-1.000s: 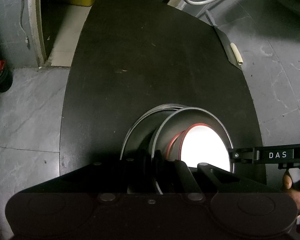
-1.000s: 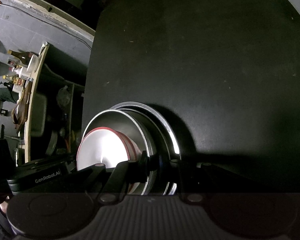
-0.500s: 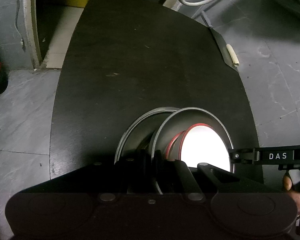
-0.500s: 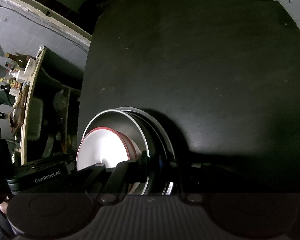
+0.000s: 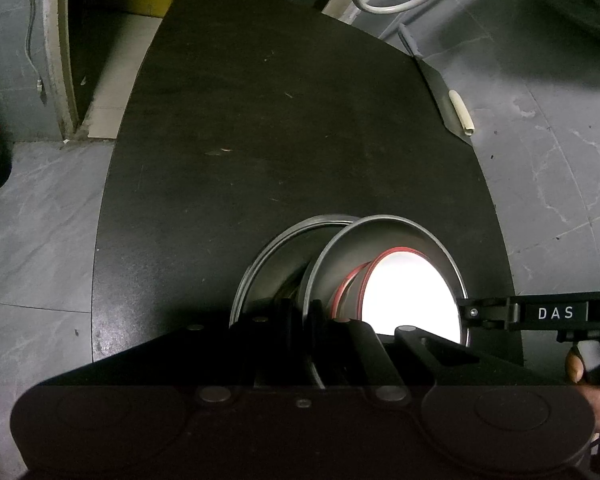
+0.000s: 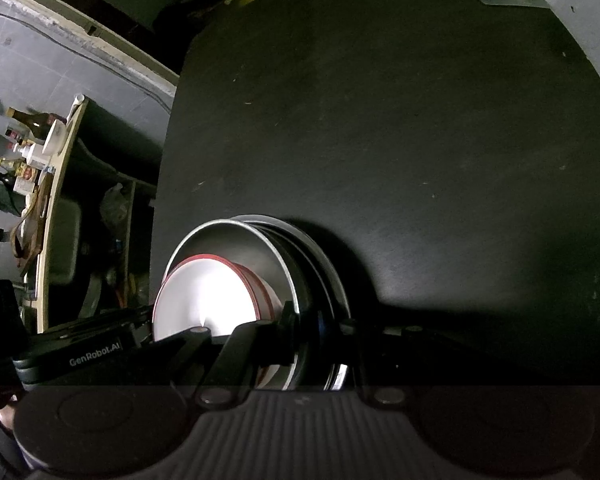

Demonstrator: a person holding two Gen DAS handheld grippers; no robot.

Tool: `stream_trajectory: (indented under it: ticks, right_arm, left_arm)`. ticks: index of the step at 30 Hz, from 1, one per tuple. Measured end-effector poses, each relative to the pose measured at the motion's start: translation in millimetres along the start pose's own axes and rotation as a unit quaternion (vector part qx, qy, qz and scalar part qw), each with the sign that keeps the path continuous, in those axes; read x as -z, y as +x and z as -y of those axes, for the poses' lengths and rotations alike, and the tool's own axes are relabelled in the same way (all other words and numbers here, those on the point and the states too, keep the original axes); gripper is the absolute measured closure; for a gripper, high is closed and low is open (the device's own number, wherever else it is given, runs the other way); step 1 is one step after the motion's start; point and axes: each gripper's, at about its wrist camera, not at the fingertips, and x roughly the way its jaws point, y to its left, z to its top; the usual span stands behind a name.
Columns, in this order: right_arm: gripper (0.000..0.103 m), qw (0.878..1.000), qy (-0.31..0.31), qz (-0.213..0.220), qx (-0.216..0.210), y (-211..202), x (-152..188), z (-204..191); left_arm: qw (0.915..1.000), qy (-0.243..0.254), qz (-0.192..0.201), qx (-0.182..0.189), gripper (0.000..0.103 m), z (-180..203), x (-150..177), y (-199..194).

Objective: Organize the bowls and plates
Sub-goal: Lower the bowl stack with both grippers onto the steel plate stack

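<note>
Gripping opposite rims, the left tool (image 5: 300, 312) and right tool (image 6: 306, 320) are both clamped on a nested steel bowl stack (image 5: 384, 240) holding a red-rimmed white bowl (image 5: 408, 292), mouths tipped sideways, above the black counter's (image 5: 280, 120) near edge.

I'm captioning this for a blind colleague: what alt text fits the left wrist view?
Left hand-held gripper shut on the rim of a metal bowl holding a white, red-rimmed bowl, above a dark table. The right hand-held gripper grips the opposite rim.
</note>
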Motion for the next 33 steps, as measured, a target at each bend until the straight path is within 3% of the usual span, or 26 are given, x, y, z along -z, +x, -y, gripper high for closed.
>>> stream_trajectory:
  ticks: [33]
  right_arm:
    - [0.09, 1.0, 0.016, 0.014, 0.0, 0.7, 4.4, 1.7]
  left_arm:
    - [0.9998, -0.002, 0.002, -0.017, 0.092, 4.5, 1.2, -2.5]
